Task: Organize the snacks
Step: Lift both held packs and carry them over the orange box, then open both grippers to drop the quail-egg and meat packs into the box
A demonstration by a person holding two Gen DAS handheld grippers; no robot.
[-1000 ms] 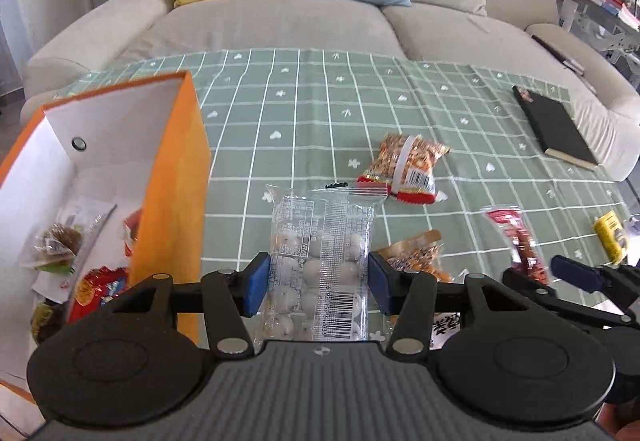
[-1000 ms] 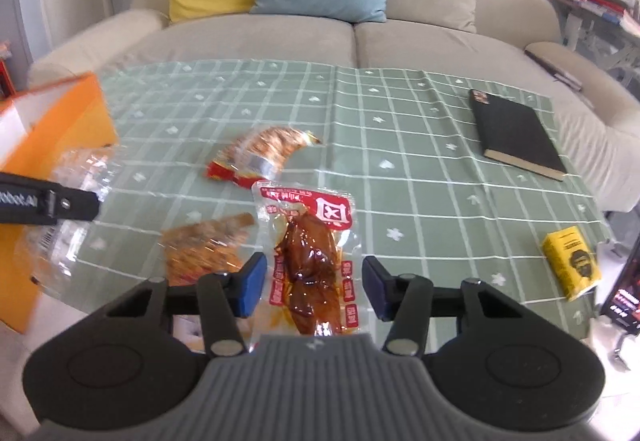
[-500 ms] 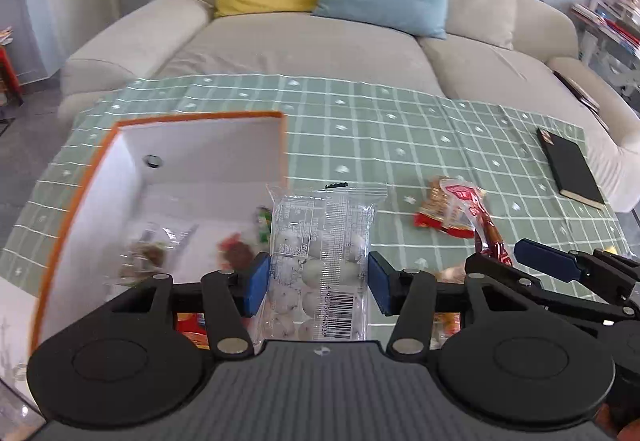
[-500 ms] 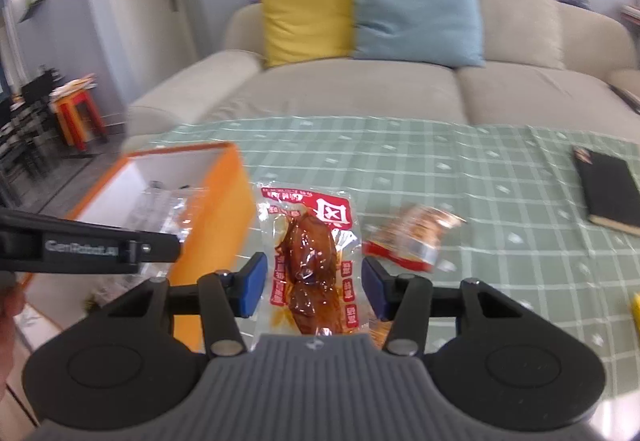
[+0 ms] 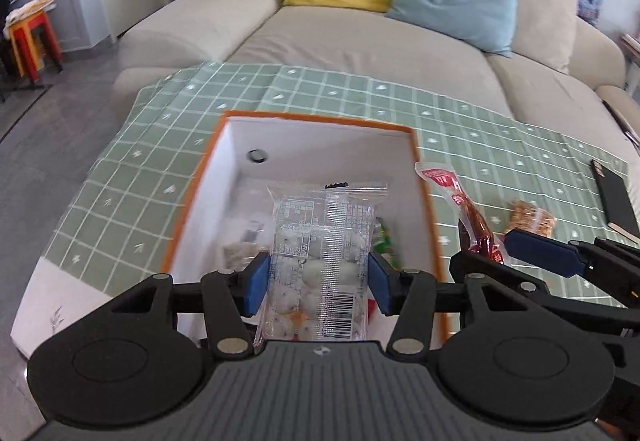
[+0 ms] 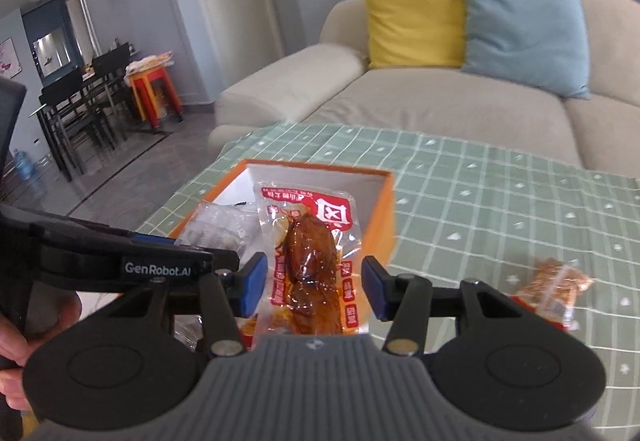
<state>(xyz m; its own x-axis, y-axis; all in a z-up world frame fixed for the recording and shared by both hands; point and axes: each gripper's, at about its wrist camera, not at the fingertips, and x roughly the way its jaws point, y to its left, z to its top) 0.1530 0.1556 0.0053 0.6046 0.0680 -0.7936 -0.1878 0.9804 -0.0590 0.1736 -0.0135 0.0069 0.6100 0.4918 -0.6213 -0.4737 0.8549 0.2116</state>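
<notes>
L fingers clamp clear egg pack, R fingers pinch red meat pouch; both lengthwise, pointing fwd over orange box.

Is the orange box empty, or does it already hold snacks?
Not empty. In the left wrist view, a few small packets lie on the white floor of the orange box, partly hidden behind the clear packet in the left gripper.

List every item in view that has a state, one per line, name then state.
Left gripper: shut on clear packet of white eggs, above the box.
Clear packet of white eggs: held, upright.
Right gripper: shut on red-printed pouch of brown meat.
Red-printed pouch of brown meat: held aloft at the box.
Orange box with white inside: open, snacks inside.
Orange crumb snack bag: lying on the green checked tablecloth.
</notes>
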